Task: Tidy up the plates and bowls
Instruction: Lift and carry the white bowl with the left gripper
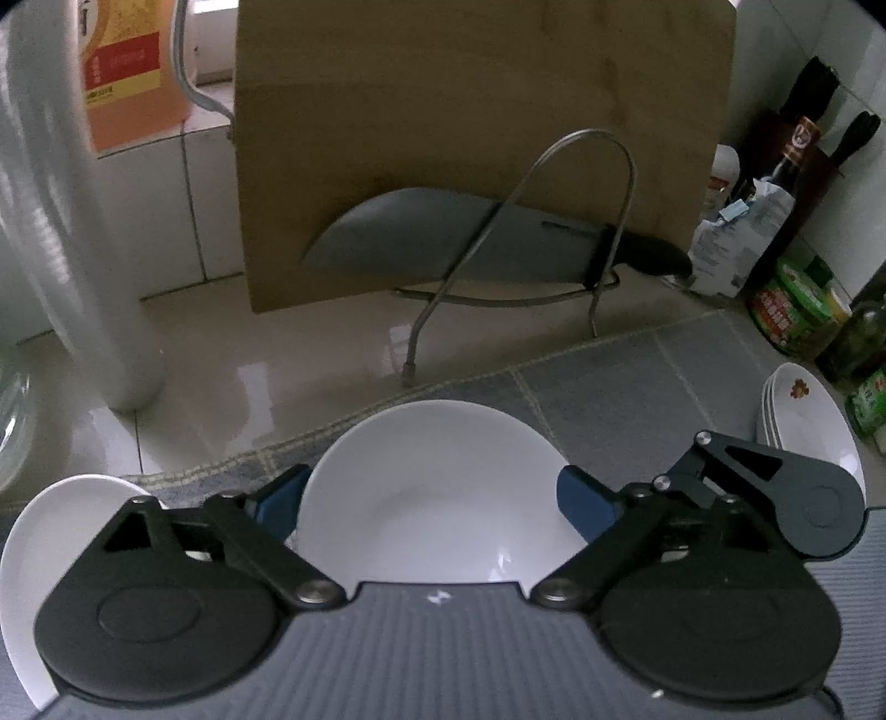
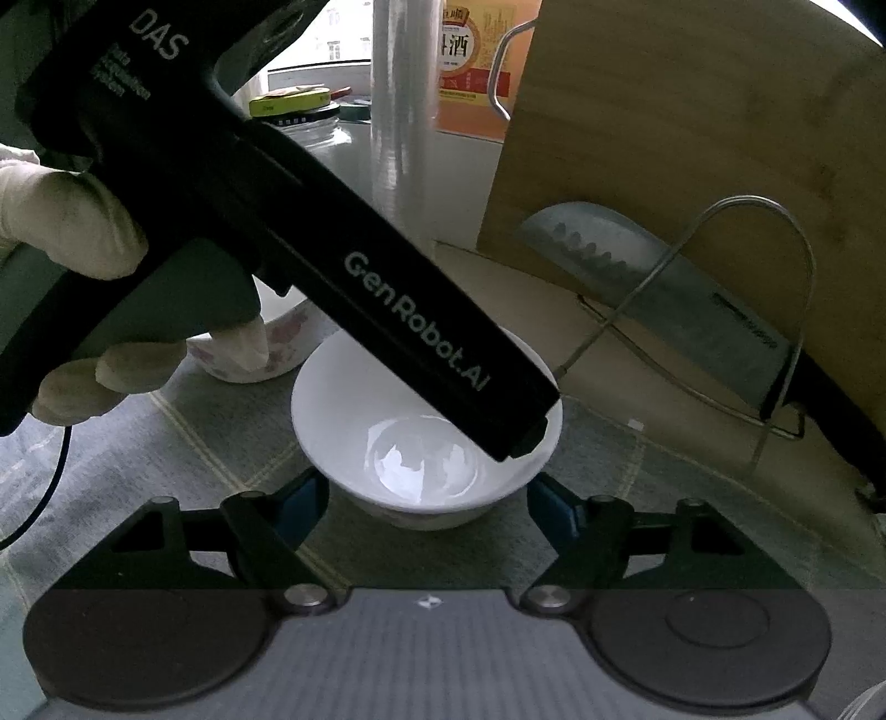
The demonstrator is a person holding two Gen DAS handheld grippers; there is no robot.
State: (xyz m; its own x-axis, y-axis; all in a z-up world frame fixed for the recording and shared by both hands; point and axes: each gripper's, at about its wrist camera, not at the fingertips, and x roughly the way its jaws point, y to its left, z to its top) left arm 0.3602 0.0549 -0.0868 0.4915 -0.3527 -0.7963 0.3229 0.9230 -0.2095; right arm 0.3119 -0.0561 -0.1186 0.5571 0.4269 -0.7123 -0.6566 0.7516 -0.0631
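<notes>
**A:** Two grippers on one white bowl sitting on the bench mat. How far along are you?

**B:** Early, I'd guess. Your left gripper and right gripper both straddle it, half spread; pad contact is hidden. The stack looks done, the patterned bowl and another white dish loose.

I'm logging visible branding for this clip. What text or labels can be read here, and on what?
"GenRobot.AI": left gripper body, seen from the right wrist view.
"DAS": same body, upper end; the small print below is blurred.
Orange bottle label: large Chinese characters, only partly legible.
Knife blade marking, green jar: too small to read.
</notes>
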